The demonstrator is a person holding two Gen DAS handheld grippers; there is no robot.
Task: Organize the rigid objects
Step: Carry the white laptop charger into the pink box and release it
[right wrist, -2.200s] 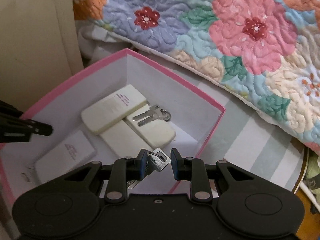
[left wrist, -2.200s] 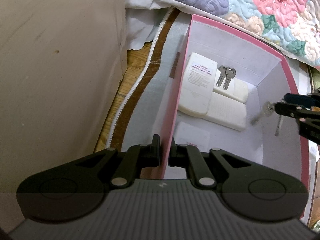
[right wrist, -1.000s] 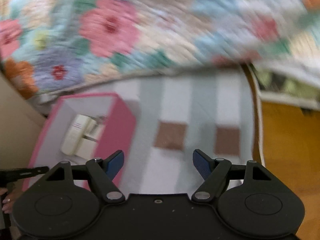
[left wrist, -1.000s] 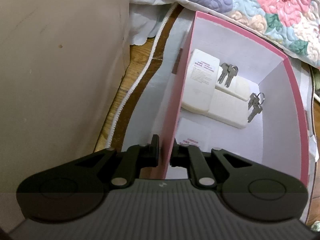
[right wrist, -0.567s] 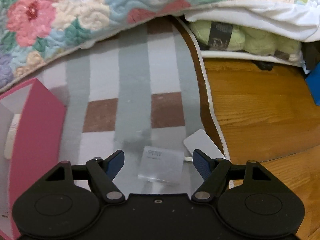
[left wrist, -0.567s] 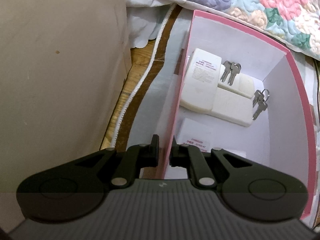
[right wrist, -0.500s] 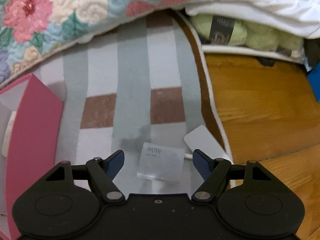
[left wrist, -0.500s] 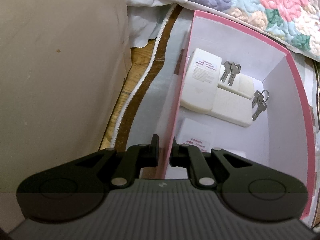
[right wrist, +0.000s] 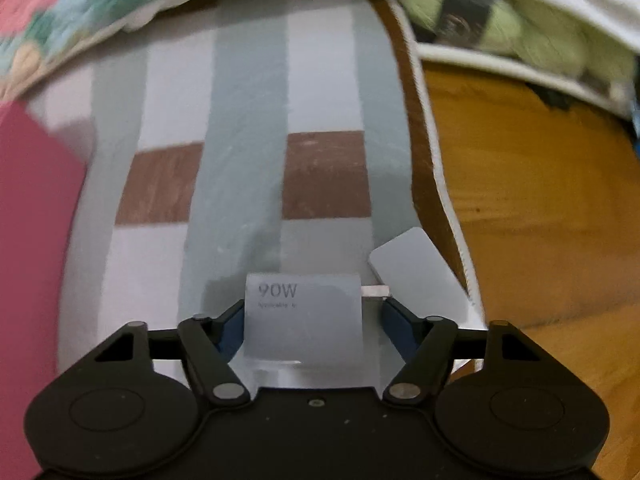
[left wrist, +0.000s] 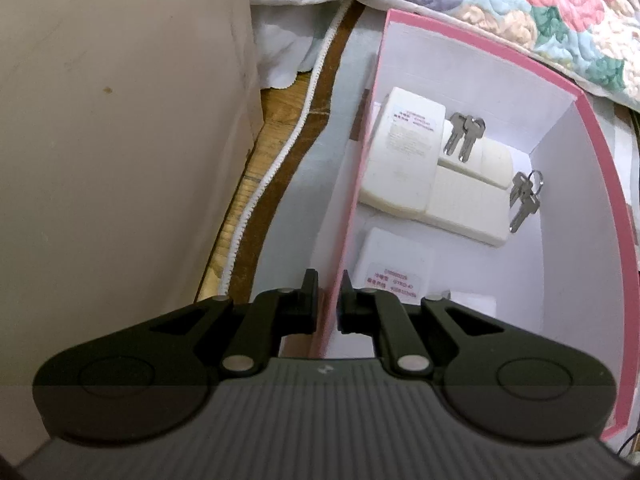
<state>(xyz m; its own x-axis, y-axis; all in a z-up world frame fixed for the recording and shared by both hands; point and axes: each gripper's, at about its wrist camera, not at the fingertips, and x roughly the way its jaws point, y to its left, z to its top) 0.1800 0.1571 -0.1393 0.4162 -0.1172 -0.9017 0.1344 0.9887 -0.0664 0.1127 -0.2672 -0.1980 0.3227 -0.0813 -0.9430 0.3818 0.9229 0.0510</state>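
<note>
With its keys (left wrist: 526,200) now dropped in the pink box (left wrist: 592,128), the right gripper (right wrist: 312,322) has swung to the rug (right wrist: 248,160), jaws apart around the 90W charger (right wrist: 304,316); the left gripper (left wrist: 327,304) stays clamped on the box wall

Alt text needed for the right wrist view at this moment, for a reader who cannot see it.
The right tool straddles a white block marked 90W lying on a striped rug, blue pads on either side of it, not clearly touching. A smaller grey-white slab lies beside it near the rug's edge, with wooden floor beyond and a pink box at far left.
</note>
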